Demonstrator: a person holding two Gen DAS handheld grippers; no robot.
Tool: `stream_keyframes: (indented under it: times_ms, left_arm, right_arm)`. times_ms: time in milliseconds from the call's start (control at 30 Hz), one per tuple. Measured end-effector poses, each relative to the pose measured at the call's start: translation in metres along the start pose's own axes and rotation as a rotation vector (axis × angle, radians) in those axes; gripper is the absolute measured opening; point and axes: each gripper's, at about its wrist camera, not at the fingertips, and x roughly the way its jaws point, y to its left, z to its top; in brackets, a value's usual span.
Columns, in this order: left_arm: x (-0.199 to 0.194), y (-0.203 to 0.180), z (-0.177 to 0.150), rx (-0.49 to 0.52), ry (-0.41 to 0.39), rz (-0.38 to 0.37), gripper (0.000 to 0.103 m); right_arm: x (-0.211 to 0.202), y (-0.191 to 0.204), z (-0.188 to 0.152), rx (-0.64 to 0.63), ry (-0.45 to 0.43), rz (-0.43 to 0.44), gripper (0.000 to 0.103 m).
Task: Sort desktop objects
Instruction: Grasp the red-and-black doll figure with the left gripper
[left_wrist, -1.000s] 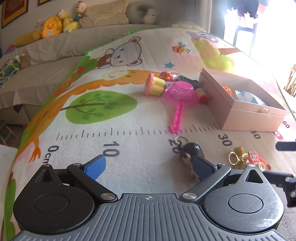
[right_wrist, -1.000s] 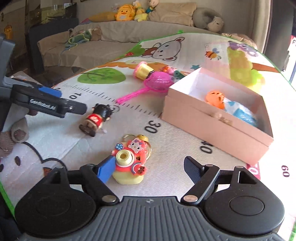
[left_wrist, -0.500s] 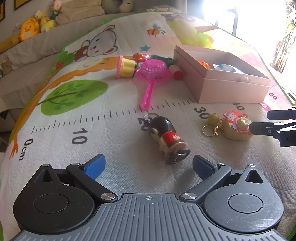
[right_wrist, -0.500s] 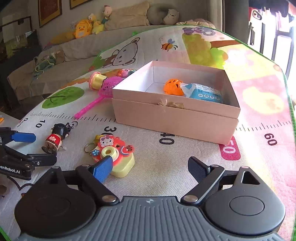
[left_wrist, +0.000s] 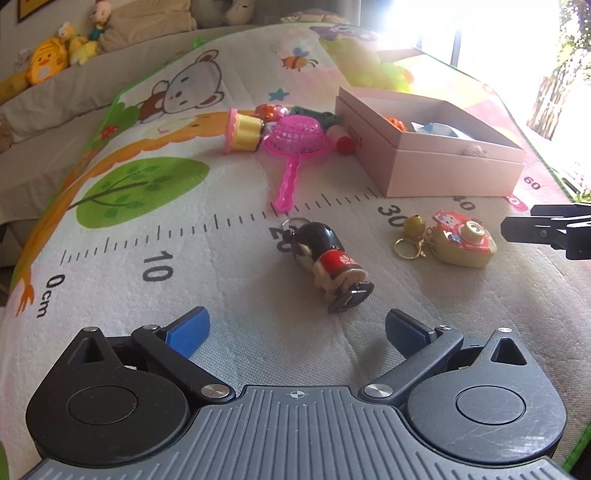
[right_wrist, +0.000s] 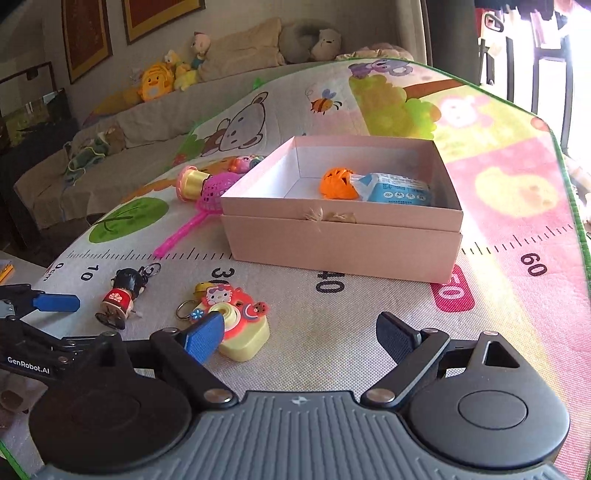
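Observation:
A small doll keychain (left_wrist: 334, 266) in a red dress lies on the play mat just ahead of my left gripper (left_wrist: 295, 328), which is open and holds nothing. A yellow and red toy camera keychain (right_wrist: 240, 325) lies against the left fingertip of my right gripper (right_wrist: 301, 334), whose jaws stand wide open and empty. In the left wrist view the camera (left_wrist: 463, 242) sits right of the doll, with the right gripper's tips at the frame's right edge. Beyond them stands an open pink box (right_wrist: 343, 243) holding an orange ball (right_wrist: 338, 184) and a blue packet (right_wrist: 397, 188).
A pink strainer (left_wrist: 297, 138), a yellow cup toy (left_wrist: 243, 131) and other small toys lie left of the pink box (left_wrist: 443, 173). The mat's green edge (right_wrist: 581, 229) runs along the right. A sofa with plush toys (right_wrist: 155, 79) stands behind.
The left view has drawn back, so the doll now lies ahead of the fingers instead of by the right one. The right view rolled level and swung toward the box; its jaws widened.

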Motion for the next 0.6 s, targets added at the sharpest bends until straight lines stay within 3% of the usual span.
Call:
stream_keyframes:
  times_ms: [167,333,600]
  left_arm:
    - [-0.002,-0.010,0.015,-0.012,-0.037,-0.033,0.103]
    - [0.020,-0.026,0.031,0.019,-0.011,0.013,0.103]
    - [0.021,-0.015,0.028,0.010,-0.004,0.058,0.103]
  right_arm:
    - [-0.015,0.003,-0.008,-0.054,-0.046,-0.016,0.090]
    - [-0.021,-0.001,-0.014,-0.052,-0.051,-0.025,0.090]
    - [-0.018,0.010,-0.011,-0.088,-0.035,0.004,0.091]
